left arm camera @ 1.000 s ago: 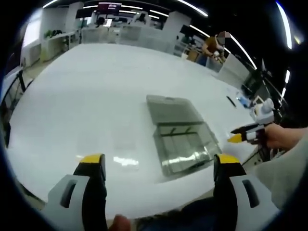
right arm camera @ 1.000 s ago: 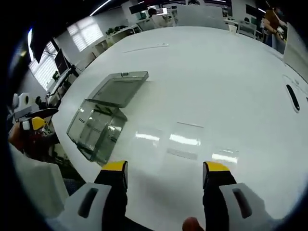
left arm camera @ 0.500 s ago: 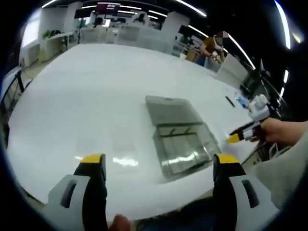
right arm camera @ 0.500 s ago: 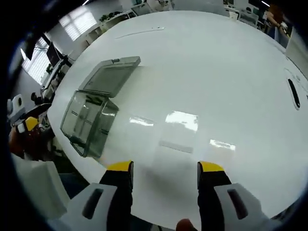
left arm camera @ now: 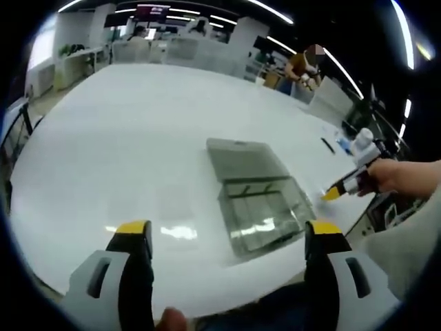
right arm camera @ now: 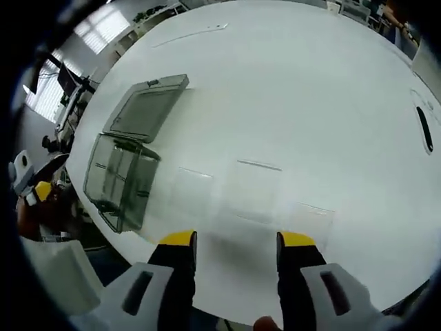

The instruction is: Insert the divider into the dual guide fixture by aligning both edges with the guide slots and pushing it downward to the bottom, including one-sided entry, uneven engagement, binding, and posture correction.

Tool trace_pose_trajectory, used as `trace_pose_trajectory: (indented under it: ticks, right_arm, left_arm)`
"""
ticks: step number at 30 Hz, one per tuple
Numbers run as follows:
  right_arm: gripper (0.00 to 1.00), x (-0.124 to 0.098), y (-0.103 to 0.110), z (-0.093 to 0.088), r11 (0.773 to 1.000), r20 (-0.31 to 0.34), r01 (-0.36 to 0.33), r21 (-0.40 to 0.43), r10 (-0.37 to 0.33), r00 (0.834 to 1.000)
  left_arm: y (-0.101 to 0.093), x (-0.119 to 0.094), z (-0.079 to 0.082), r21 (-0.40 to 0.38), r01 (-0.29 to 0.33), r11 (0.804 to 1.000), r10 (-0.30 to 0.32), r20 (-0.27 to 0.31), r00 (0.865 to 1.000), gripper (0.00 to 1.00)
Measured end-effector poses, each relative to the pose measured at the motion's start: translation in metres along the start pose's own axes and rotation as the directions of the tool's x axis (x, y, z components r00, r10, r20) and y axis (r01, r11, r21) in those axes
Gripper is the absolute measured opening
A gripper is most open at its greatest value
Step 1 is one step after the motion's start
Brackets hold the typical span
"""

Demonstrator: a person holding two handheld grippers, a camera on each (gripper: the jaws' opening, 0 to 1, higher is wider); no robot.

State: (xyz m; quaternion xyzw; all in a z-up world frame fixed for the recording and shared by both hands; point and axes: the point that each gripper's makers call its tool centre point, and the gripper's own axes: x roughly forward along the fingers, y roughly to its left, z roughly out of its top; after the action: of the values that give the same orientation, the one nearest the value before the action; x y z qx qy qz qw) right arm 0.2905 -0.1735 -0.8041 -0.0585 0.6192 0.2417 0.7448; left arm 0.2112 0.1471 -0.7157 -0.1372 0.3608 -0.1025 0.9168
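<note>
The clear plastic guide fixture (left arm camera: 260,215) is an open box near the table's front edge, its hinged lid (left arm camera: 243,158) folded flat behind it. In the right gripper view the fixture (right arm camera: 118,181) lies left and ahead, lid (right arm camera: 145,110) beyond it. Faint clear divider sheets (right arm camera: 256,193) lie flat on the white table just ahead of my right gripper (right arm camera: 237,239), which is open and holds nothing. The sheets look like a pale rectangle (left arm camera: 178,207) in the left gripper view. My left gripper (left arm camera: 229,231) is open wide over the table edge, the fixture just ahead of it to the right.
The right gripper (left arm camera: 343,187), held by a hand (left arm camera: 403,176), enters the left gripper view from the right. The left gripper (right arm camera: 34,191) appears at the far left of the right gripper view. A black pen (right arm camera: 424,129) lies far right. Desks and people stand beyond the table (left arm camera: 138,117).
The right gripper has moved forward over the table toward the flat sheets, and its jaws have narrowed a little. In the left gripper view it has risen slightly. The left gripper has stayed put.
</note>
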Motion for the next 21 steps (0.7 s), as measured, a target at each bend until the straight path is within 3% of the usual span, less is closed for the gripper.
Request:
trace_pose_trajectory:
  ticks: [21]
  right_arm:
    - [0.34,0.0021,-0.0009,-0.0040,0.994,-0.129,-0.032,0.109,0.046,0.991]
  left_arm:
    - [0.0001,-0.0002,-0.0009,-0.011,0.007,1.000,-0.007,0.015,1.000,0.89]
